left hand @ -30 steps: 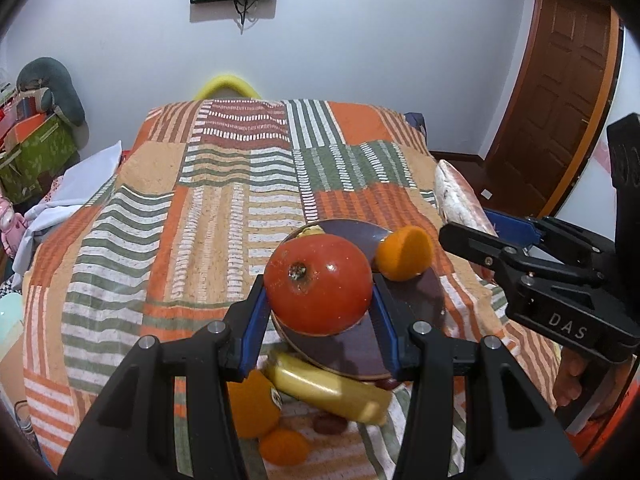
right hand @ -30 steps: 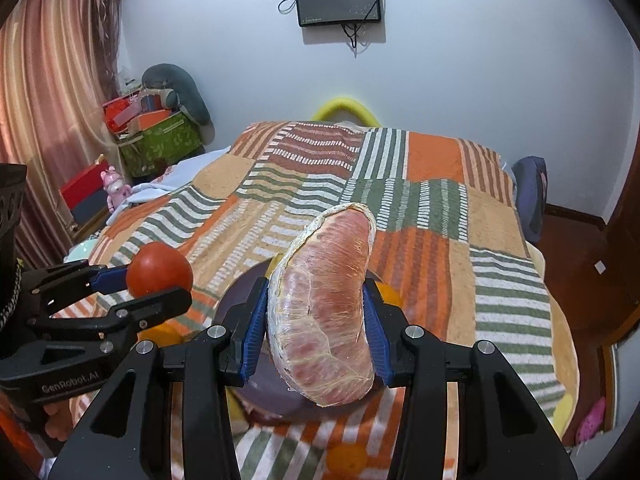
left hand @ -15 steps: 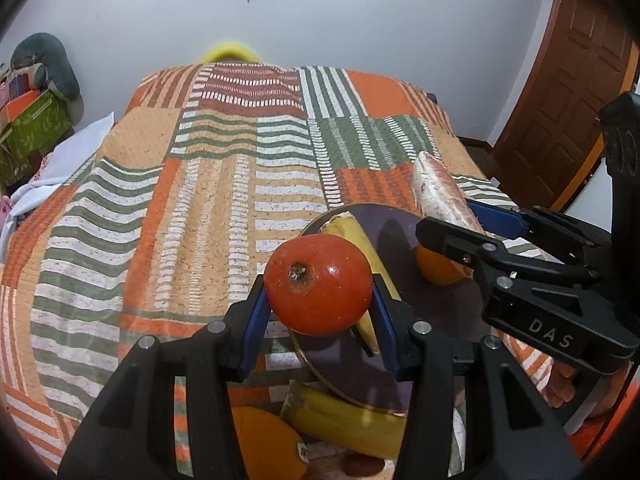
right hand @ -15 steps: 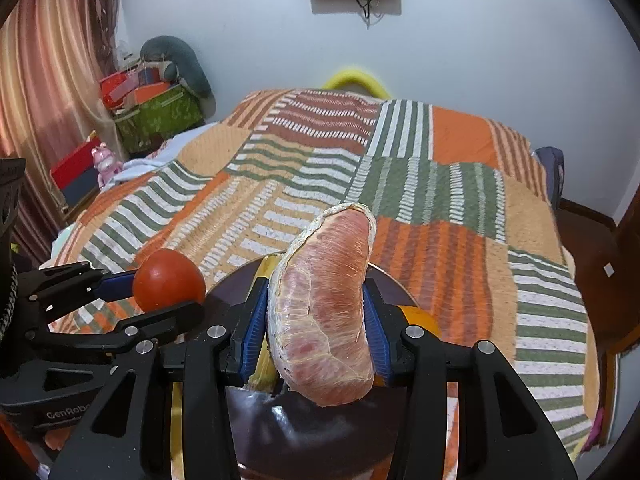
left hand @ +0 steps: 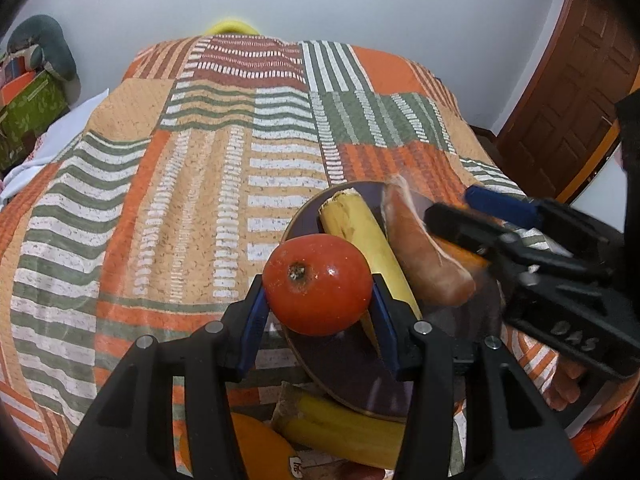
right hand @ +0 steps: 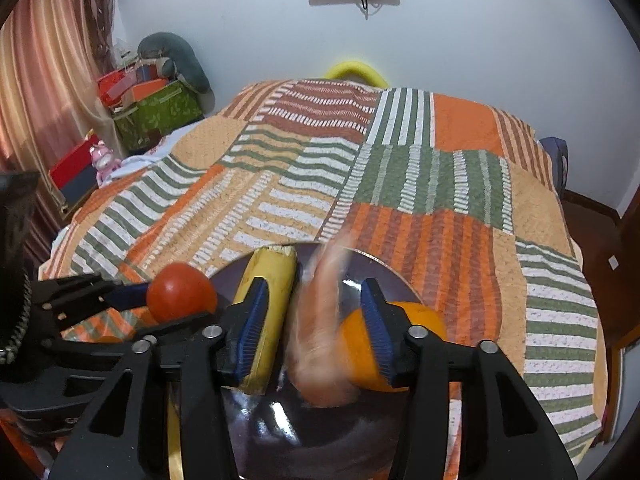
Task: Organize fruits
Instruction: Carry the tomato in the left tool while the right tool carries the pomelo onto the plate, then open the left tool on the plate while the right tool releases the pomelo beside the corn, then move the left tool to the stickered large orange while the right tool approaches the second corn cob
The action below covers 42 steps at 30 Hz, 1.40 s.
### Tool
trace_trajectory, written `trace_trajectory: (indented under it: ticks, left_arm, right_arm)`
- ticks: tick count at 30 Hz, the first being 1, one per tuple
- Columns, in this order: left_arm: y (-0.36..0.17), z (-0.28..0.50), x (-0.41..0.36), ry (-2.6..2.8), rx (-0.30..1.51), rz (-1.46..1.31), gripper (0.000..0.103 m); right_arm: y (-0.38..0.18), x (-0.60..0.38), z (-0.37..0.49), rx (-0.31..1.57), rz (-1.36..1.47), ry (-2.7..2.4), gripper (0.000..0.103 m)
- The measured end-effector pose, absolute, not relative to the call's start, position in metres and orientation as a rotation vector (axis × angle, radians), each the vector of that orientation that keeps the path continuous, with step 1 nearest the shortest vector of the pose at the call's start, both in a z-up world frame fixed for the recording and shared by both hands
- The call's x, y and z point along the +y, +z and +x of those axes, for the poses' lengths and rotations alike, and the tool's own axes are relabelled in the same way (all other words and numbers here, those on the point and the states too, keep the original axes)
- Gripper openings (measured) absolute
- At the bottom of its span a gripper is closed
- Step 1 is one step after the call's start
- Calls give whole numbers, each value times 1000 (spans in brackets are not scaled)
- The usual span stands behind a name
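The left gripper grips a round red tomato over the near-left edge of the dark round plate, needing lowering, while the right gripper, jaws apart, drops a pink pomelo wedge onto the plate's middle.

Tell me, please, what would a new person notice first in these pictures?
First, the red tomato, clamped in the left hand-held gripper above the near edge of the dark plate. Next, the blurred pink pomelo wedge between the open fingers of the right hand-held gripper, over the plate between a banana and an orange.
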State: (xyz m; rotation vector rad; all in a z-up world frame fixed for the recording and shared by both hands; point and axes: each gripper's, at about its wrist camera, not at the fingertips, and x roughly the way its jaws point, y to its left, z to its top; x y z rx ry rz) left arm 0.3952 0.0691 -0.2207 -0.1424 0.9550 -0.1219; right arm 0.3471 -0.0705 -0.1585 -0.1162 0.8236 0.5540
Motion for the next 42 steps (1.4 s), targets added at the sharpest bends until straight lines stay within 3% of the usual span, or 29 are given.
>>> trace_trajectory:
  ticks: [2, 6, 23, 37, 42]
  left_arm:
    - [-220, 394, 71, -123, 948, -155, 52]
    - [-203, 384, 70, -117, 886, -146, 67]
    - [-151, 304, 81, -64, 801, -71, 67]
    - [-206, 268, 99, -47, 948, -83, 67]
    - [-225, 275, 99, -42, 979, -93, 67]
  right_arm:
    - [-153, -73, 345, 799, -117, 546, 52]
    - [-143, -79, 340, 774, -122, 539, 52]
    - [-129, -89, 271, 757, -172, 557, 52]
    - [-185, -62, 238, 917, -201, 670, 52]
    - [-199, -52, 239, 952, -218, 694, 47]
